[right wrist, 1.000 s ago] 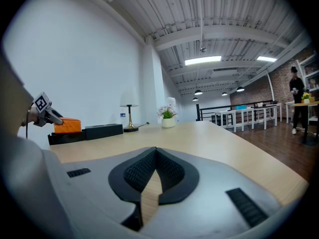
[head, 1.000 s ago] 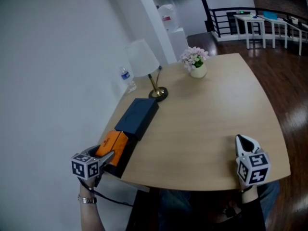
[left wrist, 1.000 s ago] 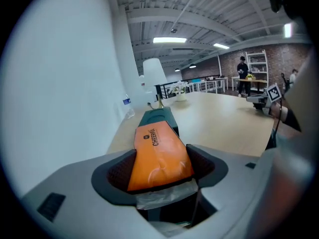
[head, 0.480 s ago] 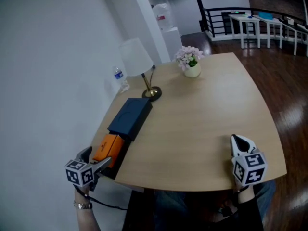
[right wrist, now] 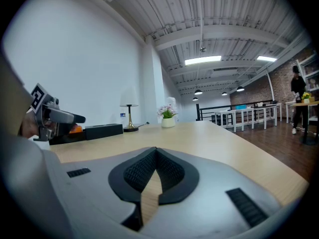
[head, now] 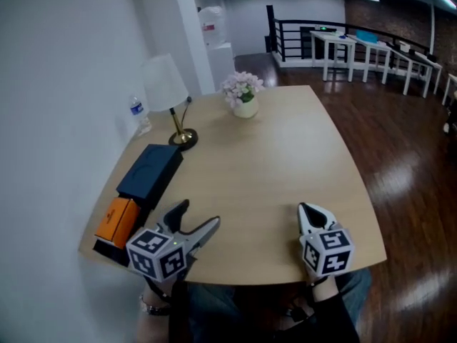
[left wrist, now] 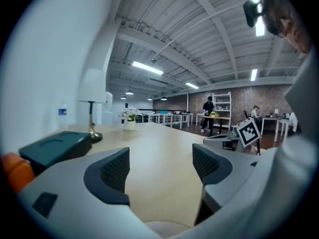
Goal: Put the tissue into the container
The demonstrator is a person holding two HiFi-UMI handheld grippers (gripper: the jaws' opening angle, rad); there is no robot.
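An orange tissue pack lies in the near end of a long dark container by the table's left edge. My left gripper hovers over the table's front, to the right of the pack and apart from it. Its jaws are closing, with nothing between them. In the left gripper view the left gripper has only bare tabletop between its pads, with the container and the orange pack off to the left. My right gripper rests shut and empty near the front right edge; its pads meet.
A white-shaded brass lamp, a water bottle and a vase of pink flowers stand at the far side of the round wooden table. A white wall runs along the left. White tables stand beyond a railing.
My left gripper has moved right, away from the orange pack at the table's left edge, to over the table's front. Its jaws stand wider apart. The right gripper has barely moved.
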